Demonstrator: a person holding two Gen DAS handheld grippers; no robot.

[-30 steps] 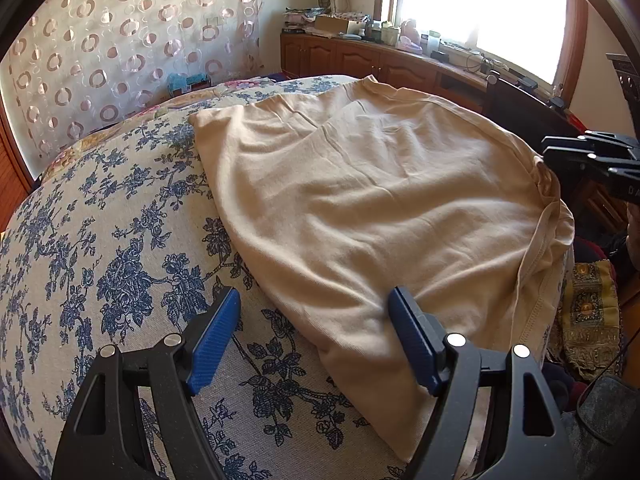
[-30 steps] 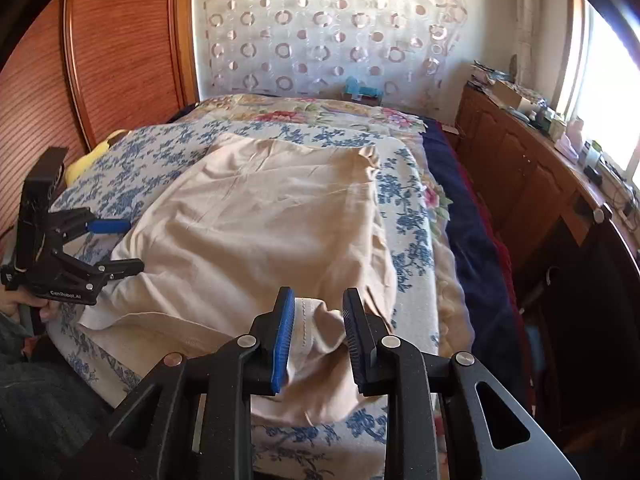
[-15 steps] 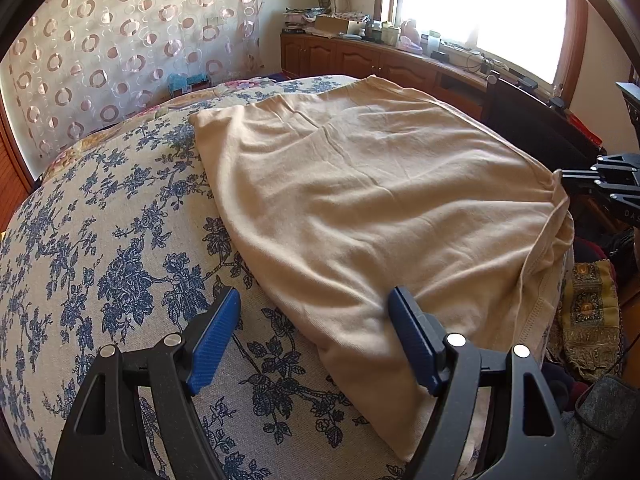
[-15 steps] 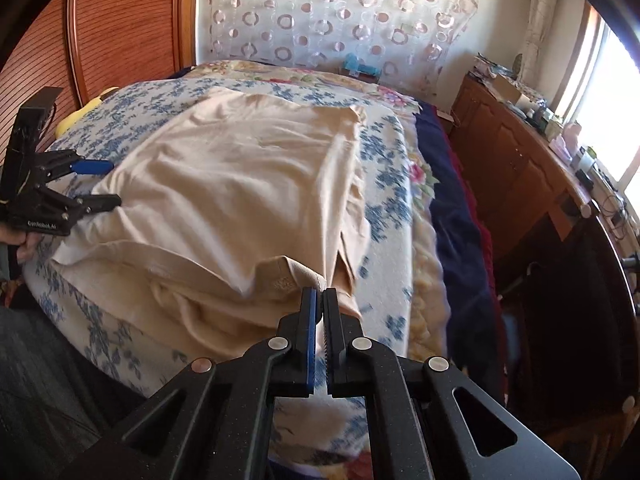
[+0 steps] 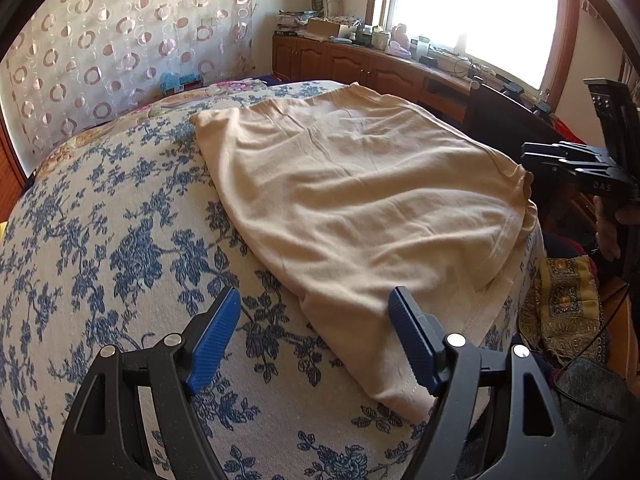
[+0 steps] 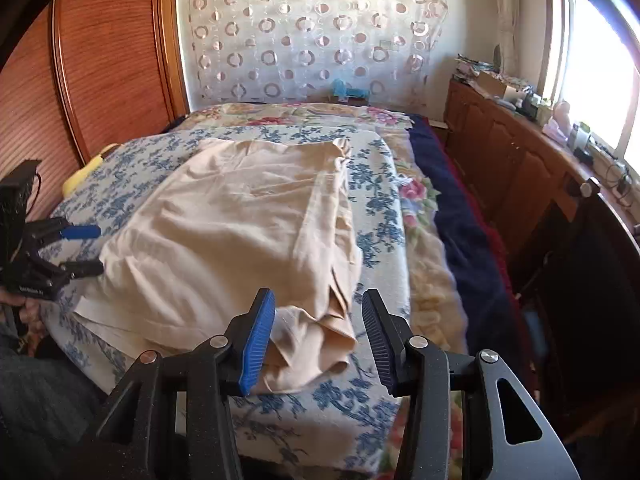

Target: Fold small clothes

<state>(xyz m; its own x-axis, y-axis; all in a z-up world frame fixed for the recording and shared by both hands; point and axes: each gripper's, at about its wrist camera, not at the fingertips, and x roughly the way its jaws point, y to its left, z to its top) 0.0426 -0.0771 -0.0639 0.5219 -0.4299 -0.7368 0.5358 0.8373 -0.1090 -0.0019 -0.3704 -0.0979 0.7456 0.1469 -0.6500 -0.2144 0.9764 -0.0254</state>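
Left wrist view: beige garment (image 5: 360, 208) lay spread flat on the blue-floral bedspread (image 5: 100, 240), its near corner reaching the edge of the bed. Left tool (image 5: 316, 344) was spread wide and held nothing, one blue pad (image 5: 412, 344) just over the garment's near hem and the other over bare bedspread. Right wrist view: right tool (image 6: 318, 336) was also spread, gripping nothing, and straddled a rumpled, folded-over corner of the garment (image 6: 248, 232) at the bed's near edge. Wooden cabinets (image 6: 516, 168) ran under the window.
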